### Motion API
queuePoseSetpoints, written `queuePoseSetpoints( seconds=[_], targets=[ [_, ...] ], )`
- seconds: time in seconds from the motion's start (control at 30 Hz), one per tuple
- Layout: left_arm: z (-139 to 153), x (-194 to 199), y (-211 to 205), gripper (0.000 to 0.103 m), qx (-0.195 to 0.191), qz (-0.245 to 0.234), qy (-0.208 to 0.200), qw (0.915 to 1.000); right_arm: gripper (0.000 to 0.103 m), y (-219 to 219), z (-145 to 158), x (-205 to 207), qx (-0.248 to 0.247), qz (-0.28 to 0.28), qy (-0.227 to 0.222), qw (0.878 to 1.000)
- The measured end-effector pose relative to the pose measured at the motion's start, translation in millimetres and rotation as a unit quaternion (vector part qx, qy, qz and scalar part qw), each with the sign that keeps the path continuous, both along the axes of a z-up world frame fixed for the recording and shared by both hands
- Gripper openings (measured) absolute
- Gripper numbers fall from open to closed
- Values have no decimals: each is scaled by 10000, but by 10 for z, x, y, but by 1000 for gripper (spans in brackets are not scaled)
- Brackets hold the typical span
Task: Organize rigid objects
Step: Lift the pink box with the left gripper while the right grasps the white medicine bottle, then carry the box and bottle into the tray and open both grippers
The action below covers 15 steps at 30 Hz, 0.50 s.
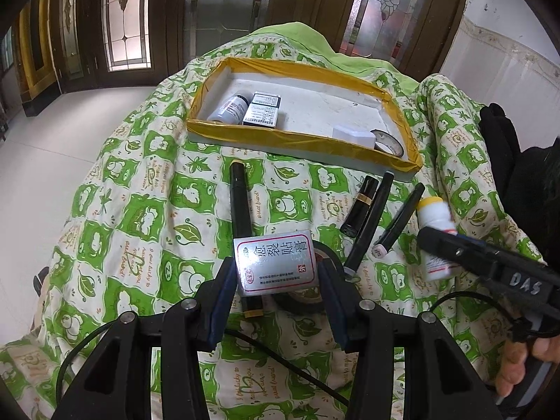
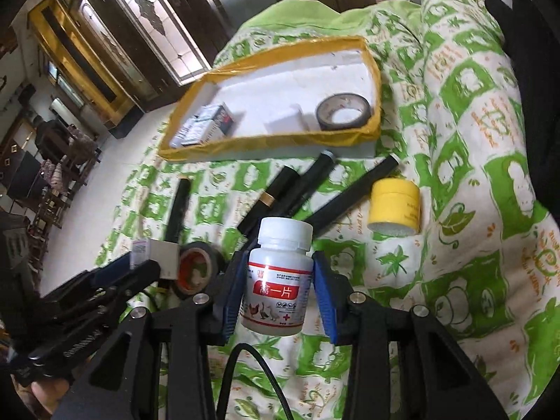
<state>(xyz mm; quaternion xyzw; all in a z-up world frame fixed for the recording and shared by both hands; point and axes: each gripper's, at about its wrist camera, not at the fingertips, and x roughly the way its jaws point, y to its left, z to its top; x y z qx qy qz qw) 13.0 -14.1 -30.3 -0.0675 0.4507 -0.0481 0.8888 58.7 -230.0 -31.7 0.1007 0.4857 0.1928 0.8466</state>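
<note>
My left gripper (image 1: 276, 273) is shut on a small silver box with a red-lined label (image 1: 275, 261), held above the green quilt. My right gripper (image 2: 278, 280) is shut on a white pill bottle with a red label (image 2: 280, 276); the bottle also shows in the left wrist view (image 1: 435, 238). A white tray with a yellow-taped rim (image 1: 245, 131) lies ahead on the quilt, also in the right wrist view (image 2: 269, 141). It holds a small bottle (image 1: 229, 107), a printed box (image 1: 262, 109), a white block (image 1: 353, 136) and a tape roll (image 2: 343, 111).
On the quilt lie a long black marker (image 1: 239, 199), a black-and-gold tube (image 1: 360, 210), two black pens (image 1: 371, 220), a black tape roll (image 2: 197, 267) and a yellow-capped jar (image 2: 395, 206). Black cloth lies at the right (image 1: 504, 147). Floor drops off left.
</note>
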Motion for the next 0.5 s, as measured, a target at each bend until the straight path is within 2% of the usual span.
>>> queuePoseSetpoints(
  seconds=[0.2,0.3,0.5],
  targets=[
    [69,7,7,50,-67,11,-70,10000,37,76,166,47,-20,194,-191,9996],
    [125,38,6,50,-95,25,-119,9999,37,122,228,89,-192,279,-324,9989],
    [240,207,-86,50,26,-86,-203,9998,37,139,344,216,-326,291,-540,9976]
  ],
)
